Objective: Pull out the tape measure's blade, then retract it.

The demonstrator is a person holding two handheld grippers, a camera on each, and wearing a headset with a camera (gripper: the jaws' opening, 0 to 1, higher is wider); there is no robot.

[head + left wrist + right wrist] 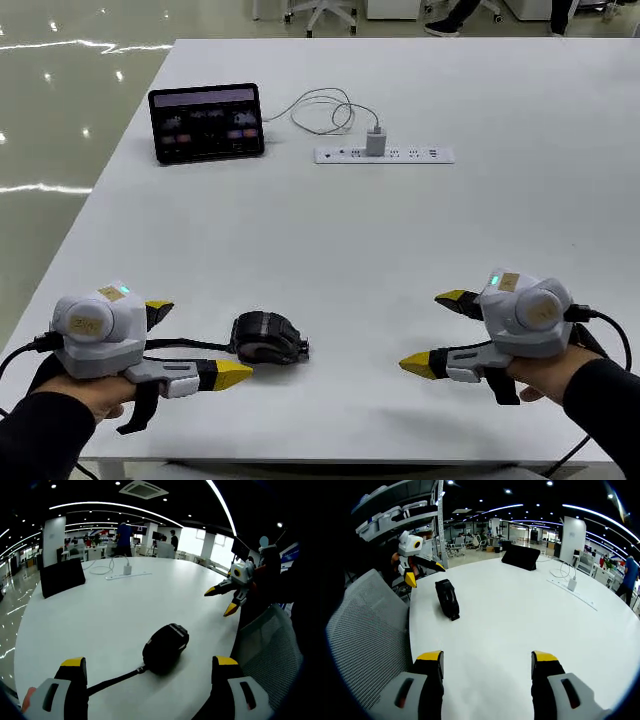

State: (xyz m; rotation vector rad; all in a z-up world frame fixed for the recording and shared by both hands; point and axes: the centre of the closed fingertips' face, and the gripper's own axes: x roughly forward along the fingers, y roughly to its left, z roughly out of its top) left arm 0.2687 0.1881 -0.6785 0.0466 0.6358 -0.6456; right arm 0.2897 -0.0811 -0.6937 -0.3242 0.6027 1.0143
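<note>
Near edge of desk (400,230): left gripper (200,340) held in a hand (85,392), fingers (232,374) spread wide, yellow tips well apart, gripping nothing

Right gripper (428,331) in the other hand (545,372), same state: fingers open, nothing between them, tips pointing inward toward the left gripper

Tape measure (268,338) is a black case lying on the desk just past the left fingertips. It's between the two grippers but much closer to the left one, and well apart from the right. Neither gripper touches it

In the left gripper view the case sits centred ahead of the open fingers, in line with the gap. Its black strap (115,680) trails back toward the camera between the two tips. The right gripper shows at the far right of that view, over the desk edge, with a grey mesh chair back (272,645) below it

In the right gripper view the tape measure is off to the upper left, near the desk edge, long side roughly along the edge, with the left gripper just behind it

Mid desk is plain white surface

Farther out: white power strip (385,155) with a white charger (376,142) plugged in, and a white cable (320,110) looping behind it. A dark tablet (206,122) stands propped to the left of the strip with its screen lit

Beyond the desk: glossy floor (60,110), office chair legs at the top of the head view, and people standing far back in the left gripper view
</note>
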